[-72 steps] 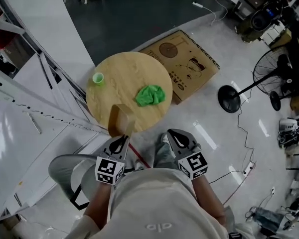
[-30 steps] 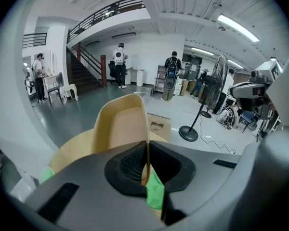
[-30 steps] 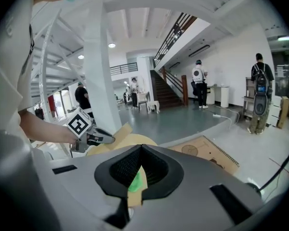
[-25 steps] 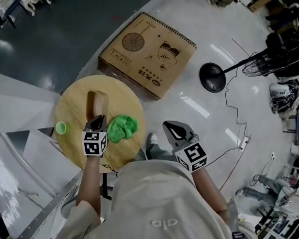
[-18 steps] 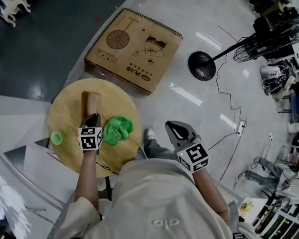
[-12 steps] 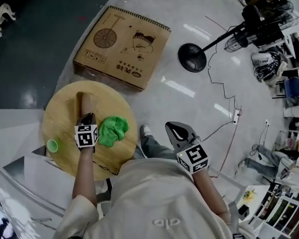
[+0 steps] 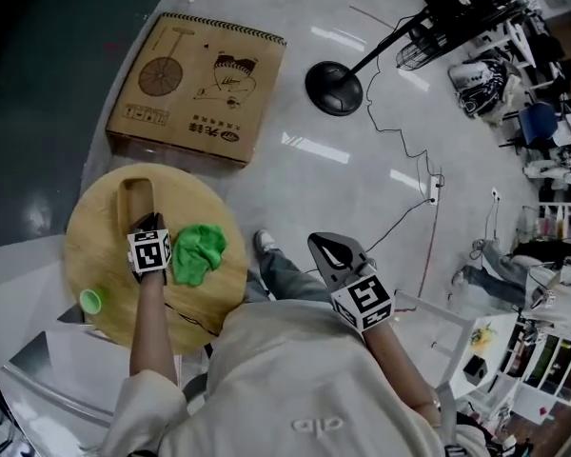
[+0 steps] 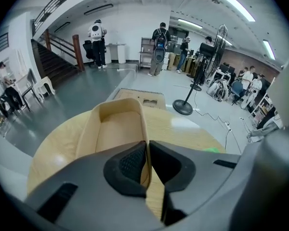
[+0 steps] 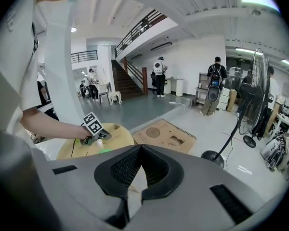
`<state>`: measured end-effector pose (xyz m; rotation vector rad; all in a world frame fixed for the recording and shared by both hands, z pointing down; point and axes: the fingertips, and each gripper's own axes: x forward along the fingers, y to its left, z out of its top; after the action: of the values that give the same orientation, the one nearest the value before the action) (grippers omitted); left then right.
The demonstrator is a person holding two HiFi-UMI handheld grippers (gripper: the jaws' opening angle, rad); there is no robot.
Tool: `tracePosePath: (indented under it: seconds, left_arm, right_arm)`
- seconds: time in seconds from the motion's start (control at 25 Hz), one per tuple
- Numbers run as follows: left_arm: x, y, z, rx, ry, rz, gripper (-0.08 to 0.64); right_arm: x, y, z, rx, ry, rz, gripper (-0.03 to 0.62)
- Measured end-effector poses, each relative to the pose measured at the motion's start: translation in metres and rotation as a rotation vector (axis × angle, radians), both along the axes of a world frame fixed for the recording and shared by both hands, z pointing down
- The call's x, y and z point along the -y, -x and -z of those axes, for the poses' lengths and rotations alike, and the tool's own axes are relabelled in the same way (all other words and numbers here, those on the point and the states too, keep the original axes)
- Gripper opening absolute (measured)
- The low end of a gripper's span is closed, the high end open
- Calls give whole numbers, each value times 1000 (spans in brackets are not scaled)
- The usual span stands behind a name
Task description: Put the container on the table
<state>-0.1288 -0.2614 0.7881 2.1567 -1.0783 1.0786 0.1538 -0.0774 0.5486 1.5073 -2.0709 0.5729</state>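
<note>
Wooden bench (image 7: 93,255) now has the container (image 7: 133,196) at twelve o'clock, my left gripper (image 8: 147,154) jaws still pinching it, nearly done.

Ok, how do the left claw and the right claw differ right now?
The left claw is shut on the wall of the container; the right claw holds nothing. The left claw is over the table; the right claw hangs off it, over the floor beside the leg. Both are shut.
</note>
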Motion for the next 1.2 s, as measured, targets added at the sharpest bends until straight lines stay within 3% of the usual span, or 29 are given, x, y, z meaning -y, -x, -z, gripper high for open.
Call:
tracePosePath:
  seconds: [0.48, 0.6, 0.8, 1.04, 1.2]
  left_arm:
    - [12, -12, -15, 53, -1, -23, 38]
    - [11, -15, -18, 39, 17, -25, 119]
    - [2, -13, -15, 54, 17, -30, 159]
    - [-4, -2, 9, 49, -12, 0, 160]
    - [-18, 6, 37, 46, -52, 23, 108]
  right_arm:
    - [-21, -15, 1, -9, 1, -38, 26]
    - [-24, -15, -1, -8, 1, -37, 26]
    - [-27, -15, -1, -3, -6, -25, 26]
    - [-18, -3, 1, 10, -22, 16, 26]
    - [-7, 9, 4, 30, -47, 76, 26]
